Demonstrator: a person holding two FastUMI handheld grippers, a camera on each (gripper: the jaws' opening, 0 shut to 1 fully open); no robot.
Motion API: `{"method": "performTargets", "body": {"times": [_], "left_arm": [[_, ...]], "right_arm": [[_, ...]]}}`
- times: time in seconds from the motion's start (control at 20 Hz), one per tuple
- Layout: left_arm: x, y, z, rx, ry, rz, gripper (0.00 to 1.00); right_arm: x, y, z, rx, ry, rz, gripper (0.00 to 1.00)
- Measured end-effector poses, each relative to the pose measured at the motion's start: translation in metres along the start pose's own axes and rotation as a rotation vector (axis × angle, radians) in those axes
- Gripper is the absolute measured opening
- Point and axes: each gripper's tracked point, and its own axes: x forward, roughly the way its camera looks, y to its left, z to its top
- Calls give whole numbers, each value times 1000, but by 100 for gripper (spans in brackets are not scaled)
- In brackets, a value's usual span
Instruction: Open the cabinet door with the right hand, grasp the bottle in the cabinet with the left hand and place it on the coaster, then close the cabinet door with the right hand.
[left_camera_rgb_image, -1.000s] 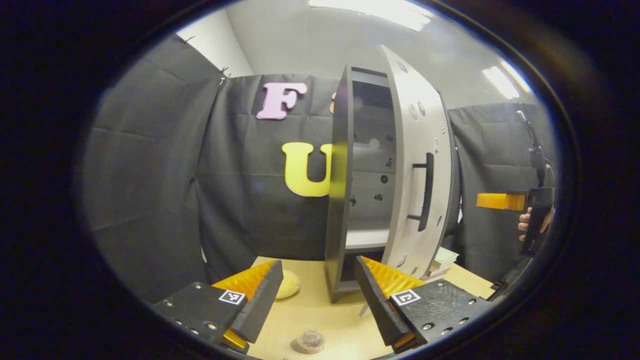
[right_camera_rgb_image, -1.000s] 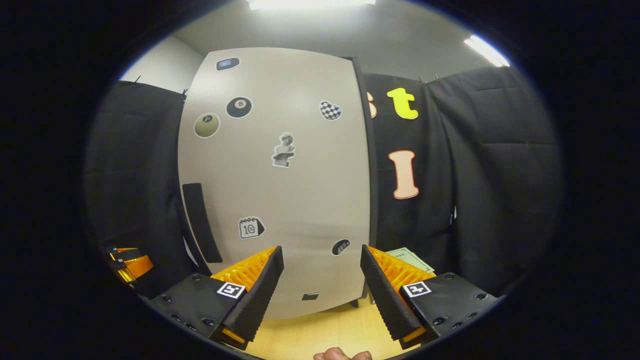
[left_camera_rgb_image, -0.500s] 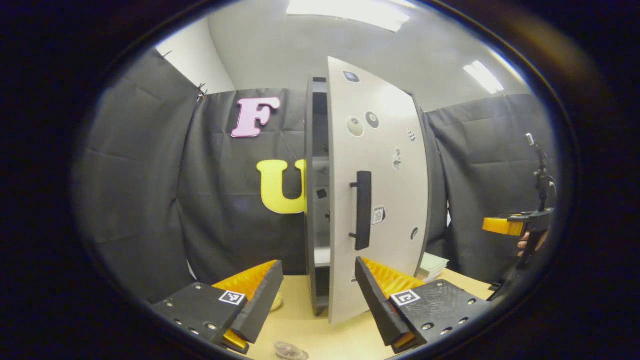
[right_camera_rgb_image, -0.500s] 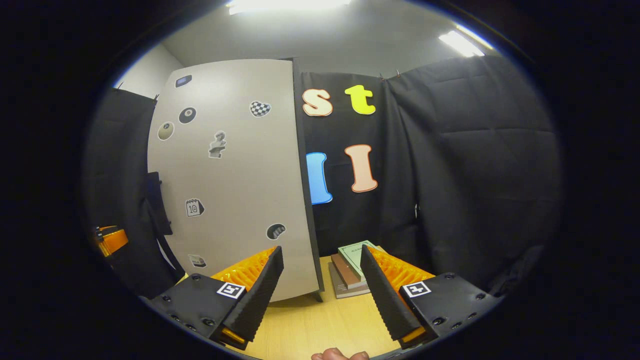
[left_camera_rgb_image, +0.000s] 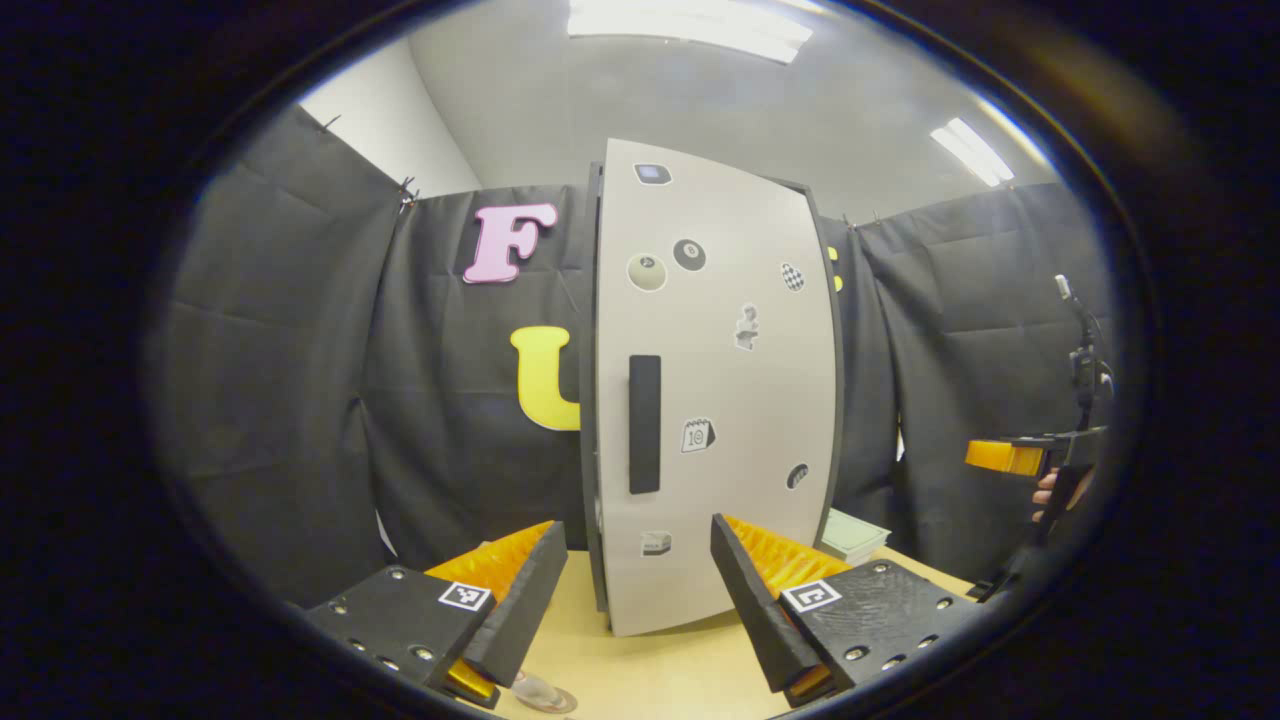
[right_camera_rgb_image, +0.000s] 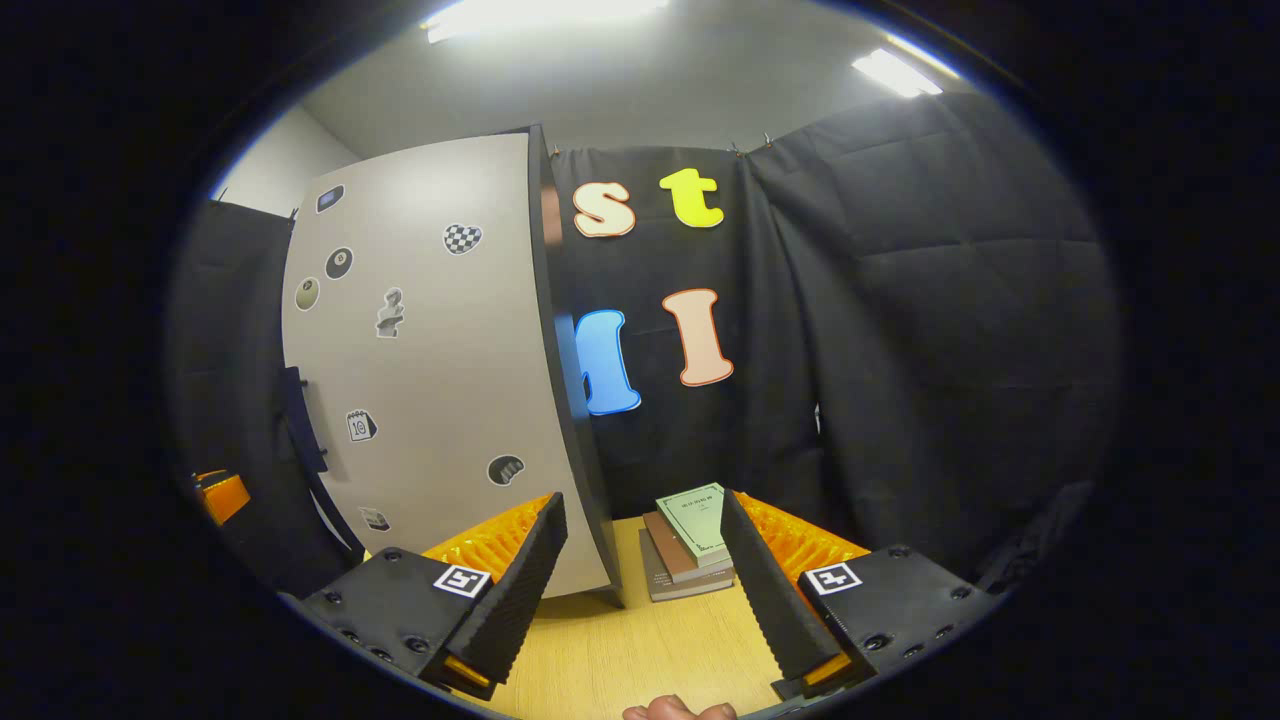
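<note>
The cabinet's pale door, with stickers and a black handle, lies flat against the dark cabinet frame and looks closed. In the left gripper view my left gripper is open and empty, a short way in front of the door. A clear bottle stands on the table below its left finger, on what looks like a round coaster, cut off by the view's edge. My right gripper is open and empty, right of the door. It shows far right as the right gripper, held by a hand.
A stack of books lies on the wooden table just right of the cabinet, and shows as the books. Black cloth walls stand close behind and to both sides. A thumb shows at the bottom edge. The left gripper sits at the far left.
The door has swung from partly open to flat against the cabinet, hiding the shelves. My right gripper has turned right, away from the door. The bottle has slid towards the left gripper view's bottom edge.
</note>
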Motion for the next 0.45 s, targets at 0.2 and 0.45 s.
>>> {"method": "performTargets", "body": {"times": [0.2,0.45], "left_arm": [[-11,13,-10,4,12,33,90],[-18,34,-24,-29,41,48,90]], "right_arm": [[0,11,-2,4,-13,15,98],[-4,18,-10,13,-14,3,98]]}}
